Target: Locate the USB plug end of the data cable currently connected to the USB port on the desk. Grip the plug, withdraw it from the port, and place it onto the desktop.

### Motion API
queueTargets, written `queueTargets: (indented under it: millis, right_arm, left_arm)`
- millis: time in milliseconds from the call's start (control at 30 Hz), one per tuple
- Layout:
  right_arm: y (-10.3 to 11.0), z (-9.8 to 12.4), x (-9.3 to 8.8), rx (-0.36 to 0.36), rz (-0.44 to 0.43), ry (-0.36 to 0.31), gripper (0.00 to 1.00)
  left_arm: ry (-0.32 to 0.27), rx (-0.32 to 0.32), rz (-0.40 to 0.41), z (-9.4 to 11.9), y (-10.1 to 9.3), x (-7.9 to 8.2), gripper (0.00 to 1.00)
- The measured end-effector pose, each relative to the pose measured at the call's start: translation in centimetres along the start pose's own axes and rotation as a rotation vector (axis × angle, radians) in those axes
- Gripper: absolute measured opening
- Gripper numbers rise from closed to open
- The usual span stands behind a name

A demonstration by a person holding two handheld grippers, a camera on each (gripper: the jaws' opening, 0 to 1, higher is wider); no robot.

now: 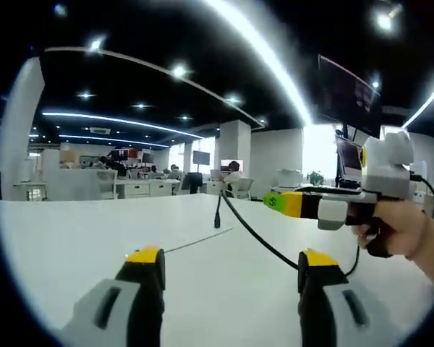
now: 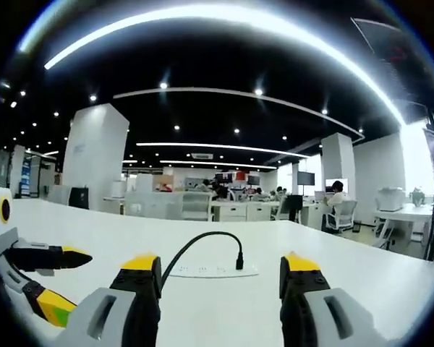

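A black data cable (image 2: 202, 235) arches over the white desk and ends in a USB plug (image 2: 239, 261). The plug stands upright in a flat white port panel (image 2: 202, 272) set in the desktop. In the left gripper view the plug (image 1: 218, 217) rises beyond my jaws, and the cable (image 1: 257, 237) runs down to the right. My left gripper (image 1: 231, 259) is open, short of the plug. My right gripper (image 2: 219, 264) is open too, its yellow-tipped jaws either side of the plug but nearer to me. It also shows from the side (image 1: 278, 203), held in a hand (image 1: 398, 231).
The wide white desk (image 1: 94, 231) stretches around the port. The left gripper (image 2: 58, 278) enters the right gripper view from the left. Monitors (image 1: 349, 94) stand at the right edge. Behind are office desks, chairs (image 2: 340, 215) and seated people.
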State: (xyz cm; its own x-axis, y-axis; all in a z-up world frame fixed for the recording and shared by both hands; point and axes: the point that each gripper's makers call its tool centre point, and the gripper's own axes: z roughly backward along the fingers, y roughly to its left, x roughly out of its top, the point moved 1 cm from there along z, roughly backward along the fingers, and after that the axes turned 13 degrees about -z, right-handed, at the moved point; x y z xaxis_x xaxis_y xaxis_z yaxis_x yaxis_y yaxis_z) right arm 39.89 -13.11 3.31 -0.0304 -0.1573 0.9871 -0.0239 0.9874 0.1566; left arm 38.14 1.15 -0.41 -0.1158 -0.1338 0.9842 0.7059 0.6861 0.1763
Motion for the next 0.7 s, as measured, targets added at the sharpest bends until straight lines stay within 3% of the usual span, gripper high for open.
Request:
queueTargets:
  millis: [167,333,633,700]
  right_arm:
    - [-0.1,-1.0,-0.5,0.009,-0.006,0.006,0.65]
    - [-0.4,-1.8,-1.4,0.014,0.018,0.037,0.66]
    - [-1.9,-2.9,-1.8,0.003,0.046,0.045,0.66]
    - [-2.2,-3.2,-2.0,0.004,0.062,0.045,0.66]
  left_arm:
    - [-0.019,0.003,0.019,-0.9,0.3,-0.2,0.75]
    - [-0.055,-0.039,0.071,-1.5,-0.1,-0.3,0.78]
    - [-0.055,-0.025,0.021,-2.6,0.9,-0.8,0.78]
    - [-0.082,-0.024,0.010,-2.7,0.9,-0.5,0.77]
